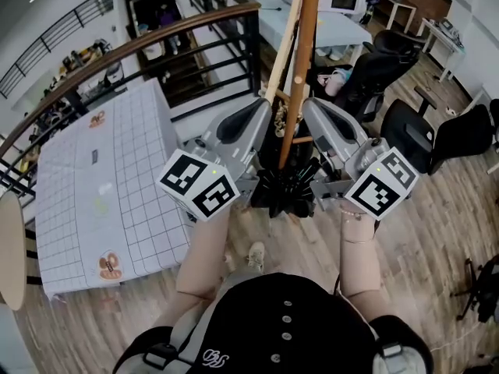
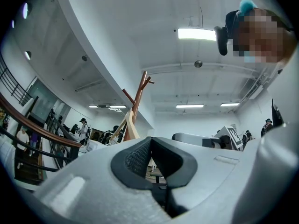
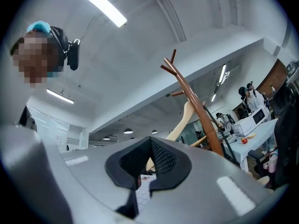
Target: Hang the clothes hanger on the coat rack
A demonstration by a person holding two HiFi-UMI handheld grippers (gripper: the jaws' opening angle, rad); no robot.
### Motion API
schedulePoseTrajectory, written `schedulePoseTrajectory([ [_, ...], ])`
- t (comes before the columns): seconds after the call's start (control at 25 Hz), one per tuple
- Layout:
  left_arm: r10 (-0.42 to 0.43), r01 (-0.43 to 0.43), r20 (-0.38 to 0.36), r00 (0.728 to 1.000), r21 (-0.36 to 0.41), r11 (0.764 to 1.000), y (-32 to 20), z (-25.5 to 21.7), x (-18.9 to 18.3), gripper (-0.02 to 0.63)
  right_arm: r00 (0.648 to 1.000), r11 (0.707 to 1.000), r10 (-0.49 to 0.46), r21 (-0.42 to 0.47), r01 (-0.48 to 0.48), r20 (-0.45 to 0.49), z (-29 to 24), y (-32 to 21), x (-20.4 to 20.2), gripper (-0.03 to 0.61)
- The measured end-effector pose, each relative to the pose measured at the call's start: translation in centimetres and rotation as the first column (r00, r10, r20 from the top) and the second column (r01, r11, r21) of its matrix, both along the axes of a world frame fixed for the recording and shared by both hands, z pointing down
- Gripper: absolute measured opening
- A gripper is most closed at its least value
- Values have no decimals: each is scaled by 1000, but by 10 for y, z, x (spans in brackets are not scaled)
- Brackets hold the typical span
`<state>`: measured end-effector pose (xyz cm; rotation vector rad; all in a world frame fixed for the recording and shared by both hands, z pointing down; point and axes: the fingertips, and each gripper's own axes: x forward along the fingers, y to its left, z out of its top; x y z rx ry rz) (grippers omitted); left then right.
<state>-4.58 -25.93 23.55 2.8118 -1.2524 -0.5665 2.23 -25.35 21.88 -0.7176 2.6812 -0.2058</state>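
Note:
The brown wooden coat rack (image 1: 301,68) rises straight in front of me, its branched top clear in the left gripper view (image 2: 138,93) and the right gripper view (image 3: 198,104). A pale wooden clothes hanger (image 1: 285,41) rests slanted against the pole, seen also as the hanger (image 2: 129,125) (image 3: 183,119) in both gripper views. My left gripper (image 1: 267,114) is just left of the pole, my right gripper (image 1: 310,109) just right of it. Both point slightly upward with jaws together and nothing between them (image 2: 150,143) (image 3: 150,146). Neither touches the hanger.
A table with a grid-patterned cloth (image 1: 117,170) stands at my left below a curved wooden handrail (image 1: 156,41). Black office chairs (image 1: 378,61) and a white table (image 1: 327,26) lie behind the rack. The rack's dark base (image 1: 284,189) sits on the wood floor.

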Motion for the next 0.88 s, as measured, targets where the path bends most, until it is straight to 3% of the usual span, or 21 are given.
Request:
schedulePoseTrajectory([
  [0.36, 17, -18, -5, 1000, -26, 1000, 43, 14, 27, -6, 998, 1000, 18, 25, -16, -59, 13, 43, 14, -2],
  [0.88, 33, -28, 65, 997, -76, 997, 86, 46, 84, -6, 990, 997, 70, 35, -66, -121, 36, 85, 49, -2],
])
